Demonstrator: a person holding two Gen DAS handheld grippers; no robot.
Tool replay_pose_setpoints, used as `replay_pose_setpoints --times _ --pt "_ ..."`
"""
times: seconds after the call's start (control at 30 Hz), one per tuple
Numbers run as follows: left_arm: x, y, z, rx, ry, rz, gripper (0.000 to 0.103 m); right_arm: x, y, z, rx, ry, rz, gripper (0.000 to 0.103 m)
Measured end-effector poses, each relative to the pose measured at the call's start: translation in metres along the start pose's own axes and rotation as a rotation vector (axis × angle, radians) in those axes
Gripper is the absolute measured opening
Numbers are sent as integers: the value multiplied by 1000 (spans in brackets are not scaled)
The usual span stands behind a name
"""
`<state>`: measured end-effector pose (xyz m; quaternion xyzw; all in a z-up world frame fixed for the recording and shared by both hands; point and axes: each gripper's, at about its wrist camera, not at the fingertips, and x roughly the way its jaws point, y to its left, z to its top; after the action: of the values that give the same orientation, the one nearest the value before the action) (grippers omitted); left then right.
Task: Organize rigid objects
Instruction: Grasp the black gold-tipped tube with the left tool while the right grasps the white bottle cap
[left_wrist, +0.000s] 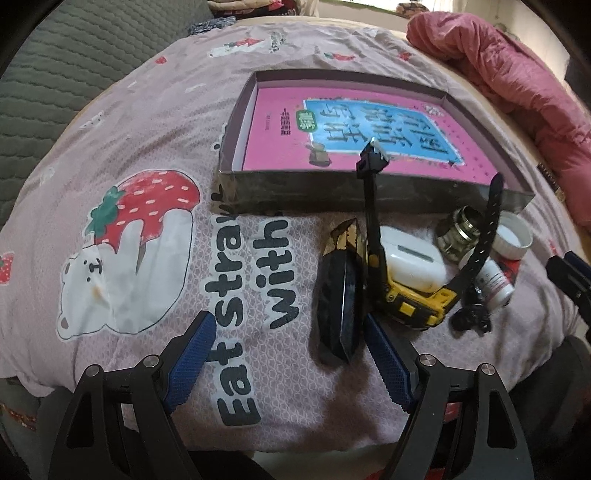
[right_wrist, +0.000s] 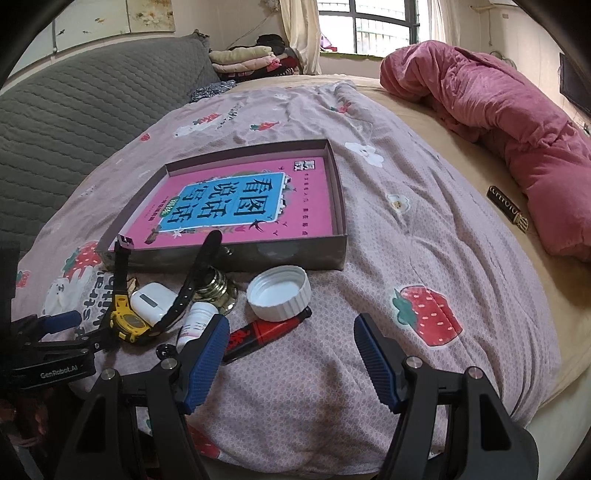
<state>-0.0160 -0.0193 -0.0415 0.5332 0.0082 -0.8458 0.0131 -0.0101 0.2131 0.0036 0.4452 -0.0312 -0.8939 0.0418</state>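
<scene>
Left gripper (left_wrist: 286, 334) and right gripper (right_wrist: 290, 341), jaws wide and empty, above the strawberry-print bedspread (right_wrist: 424, 243); yellow-and-black wristwatch (left_wrist: 413, 295), white earbud case (left_wrist: 410, 264) and white ribbed cap (right_wrist: 279, 291) lie before the shallow cardboard box (left_wrist: 369, 192).

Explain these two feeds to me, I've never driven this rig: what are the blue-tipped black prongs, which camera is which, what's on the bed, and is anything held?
The prongs are two hand-held grippers carried by a person; each has a fisheye camera looking along its fingers. The left wrist view shows the left gripper, open and empty, with a dark flat disc-like object standing just inside one finger. The right wrist view shows the right gripper, open and empty too.

On the strawberry-print bedspread lie a shallow box holding a pink book, a yellow watch, a white earbud case, a white jar lid, a small white bottle, a red-and-black tube and a metal fitting.
</scene>
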Motion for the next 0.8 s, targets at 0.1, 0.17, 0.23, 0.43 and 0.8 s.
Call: replay_pose_setpoints --times 0.1,0.17,0.23,0.43,0.8 --pt "3 -2 1 11 4 3 83 5 -1 0 7 17 1 69" --pt "3 -4 3 18 -3 5 80 8 -2 -1 6 21 6 69" --pt "6 -6 5 26 0 0 74 11 -2 -1 4 25 6 69" --pt "7 -9 9 35 -13 -15 62 23 -5 7 -15 17 -17 69" --pt "16 -8 14 19 -21 -50 57 53 11 10 -165 35 -51 69"
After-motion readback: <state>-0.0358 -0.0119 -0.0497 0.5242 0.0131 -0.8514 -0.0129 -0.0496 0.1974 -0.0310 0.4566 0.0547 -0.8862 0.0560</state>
